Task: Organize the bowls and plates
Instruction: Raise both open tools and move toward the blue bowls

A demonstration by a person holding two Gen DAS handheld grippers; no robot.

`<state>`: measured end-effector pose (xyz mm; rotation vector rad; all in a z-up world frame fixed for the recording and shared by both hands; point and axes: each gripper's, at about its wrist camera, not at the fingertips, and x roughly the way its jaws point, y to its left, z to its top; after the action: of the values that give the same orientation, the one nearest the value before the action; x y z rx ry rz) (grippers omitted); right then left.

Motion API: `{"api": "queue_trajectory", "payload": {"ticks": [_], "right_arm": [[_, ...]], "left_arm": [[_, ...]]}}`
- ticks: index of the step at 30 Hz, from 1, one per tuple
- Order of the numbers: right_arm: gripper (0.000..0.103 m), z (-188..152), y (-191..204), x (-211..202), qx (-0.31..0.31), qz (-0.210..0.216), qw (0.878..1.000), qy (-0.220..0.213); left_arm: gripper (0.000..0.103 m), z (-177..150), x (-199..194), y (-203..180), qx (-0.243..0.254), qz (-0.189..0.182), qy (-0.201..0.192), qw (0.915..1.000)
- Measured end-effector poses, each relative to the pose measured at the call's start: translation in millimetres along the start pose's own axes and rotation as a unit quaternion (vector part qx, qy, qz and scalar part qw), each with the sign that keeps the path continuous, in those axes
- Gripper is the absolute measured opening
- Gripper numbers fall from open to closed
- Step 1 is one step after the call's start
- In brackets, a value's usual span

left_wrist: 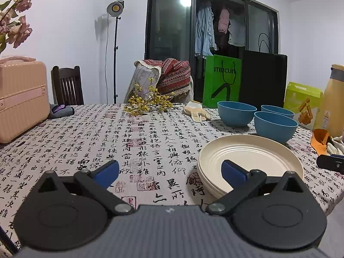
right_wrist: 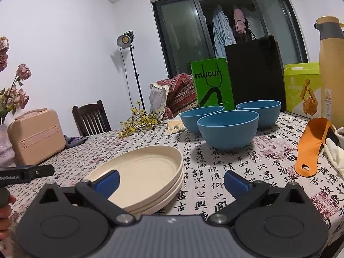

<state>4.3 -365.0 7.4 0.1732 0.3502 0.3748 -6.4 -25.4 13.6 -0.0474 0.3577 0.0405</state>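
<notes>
both tongs [left_wrist: 171,171] [right_wrist: 172,179] spread wide, empty, cream plates [right_wrist: 146,172] stacked between them, blue bowls [right_wrist: 228,129] beyond

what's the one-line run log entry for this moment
left tool open | right tool open | cream plates stacked | three blue bowls separate

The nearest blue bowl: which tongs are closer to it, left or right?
Right. The right tongs face the nearest blue bowl just beyond the plate stack. The left tongs sit farther left, bowl off to their right.
</notes>
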Motion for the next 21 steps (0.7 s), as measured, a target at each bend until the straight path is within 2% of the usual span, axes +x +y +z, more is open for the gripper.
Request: {"api": "queue_trajectory", "payload": {"ticks": [13, 21], "right_arm": [[0.103, 0, 10, -16, -0.007, -0.002, 1.000, -0.008], [0.103, 6, 8, -19, -0.007, -0.003, 1.000, -0.018]], "left_arm": [[0.103, -1, -17, 0, 0.001, -0.007, -0.013, 0.9999], [0.103, 13, -23, -6, 0.004, -0.011, -0.035, 0.9993]]}}
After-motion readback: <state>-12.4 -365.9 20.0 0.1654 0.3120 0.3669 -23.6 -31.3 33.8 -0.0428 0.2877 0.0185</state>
